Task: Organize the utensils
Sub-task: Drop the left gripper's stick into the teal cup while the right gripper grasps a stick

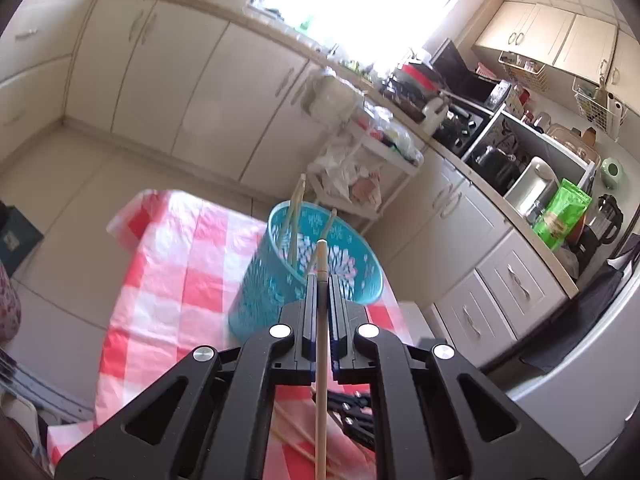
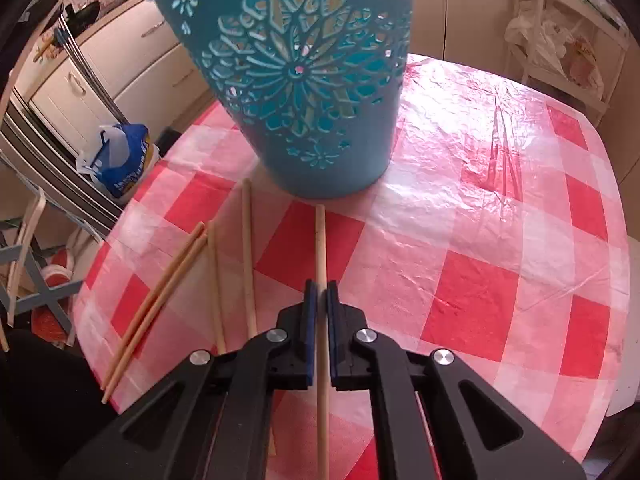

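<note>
Chopsticks, pale and wooden, are the whole story on this red-and-white checked plastic tablecloth [image 2: 480,240]. Left gripper [image 1: 321,280] is up in the air, its black jaws pinched tight on one pale wooden chopstick [image 1: 321,340], which runs straight along the fingers and pokes out past the tips. That tip points at the teal plastic basket with flower cut-outs [image 1: 280,280] standing on the cloth just ahead. Inside the basket, several chopsticks already stand [image 1: 296,216], leaning against the rim and rising above it.

Over to the right gripper [image 2: 321,290], angled steeply down at the table. Its blue-padded jaws are closed on a second single chopstick [image 2: 320,240], whose far end lies close to the foot of the teal basket; whether the stick is off the cloth I cannot tell. Just to the left of it, four loose chopsticks [image 2: 248,260] lie on the cloth: one long one nearly parallel to the gripped stick, another beside it, and a pair touching each other, slanting away toward the table's near-left edge.

Beyond the table, cream kitchen cabinets [image 1: 160,80] line the wall, and a blue-and-white plastic bag [image 2: 120,152] sits off the table's left edge.
</note>
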The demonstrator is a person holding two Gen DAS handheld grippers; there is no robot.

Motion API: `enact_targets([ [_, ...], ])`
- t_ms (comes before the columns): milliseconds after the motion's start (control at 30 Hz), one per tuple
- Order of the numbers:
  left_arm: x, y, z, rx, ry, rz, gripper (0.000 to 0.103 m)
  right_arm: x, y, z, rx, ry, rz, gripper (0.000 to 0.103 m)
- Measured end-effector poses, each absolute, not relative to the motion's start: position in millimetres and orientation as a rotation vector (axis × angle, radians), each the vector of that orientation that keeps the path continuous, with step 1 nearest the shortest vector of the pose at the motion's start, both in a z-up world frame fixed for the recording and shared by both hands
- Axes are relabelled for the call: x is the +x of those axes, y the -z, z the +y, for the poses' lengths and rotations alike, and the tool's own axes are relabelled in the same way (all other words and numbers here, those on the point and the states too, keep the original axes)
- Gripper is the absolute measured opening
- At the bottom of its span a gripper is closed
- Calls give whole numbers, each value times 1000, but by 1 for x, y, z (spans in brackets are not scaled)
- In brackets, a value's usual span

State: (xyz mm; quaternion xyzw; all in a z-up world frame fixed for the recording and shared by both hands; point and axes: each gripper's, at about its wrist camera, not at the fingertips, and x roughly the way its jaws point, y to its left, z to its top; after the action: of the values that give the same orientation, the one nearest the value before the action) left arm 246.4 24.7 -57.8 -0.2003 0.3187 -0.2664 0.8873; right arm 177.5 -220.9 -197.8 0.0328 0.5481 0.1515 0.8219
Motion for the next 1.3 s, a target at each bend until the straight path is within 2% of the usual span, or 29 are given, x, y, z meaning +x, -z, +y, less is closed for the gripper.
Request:
enact_targets([
  [300,263,-13,9,-415,435,305,5,162,178,-256,319,-378,1136,6],
  [500,273,-29,-9,-395,269,102,5,169,176,-273,383,-356,1127,6],
  [1100,298,18,-38,-300,167,136,5,167,166,-299,493,-294,1053,6],
  [1300,290,19,-35,-299,174,177,22,165,149,-312,563,-271,956,6],
])
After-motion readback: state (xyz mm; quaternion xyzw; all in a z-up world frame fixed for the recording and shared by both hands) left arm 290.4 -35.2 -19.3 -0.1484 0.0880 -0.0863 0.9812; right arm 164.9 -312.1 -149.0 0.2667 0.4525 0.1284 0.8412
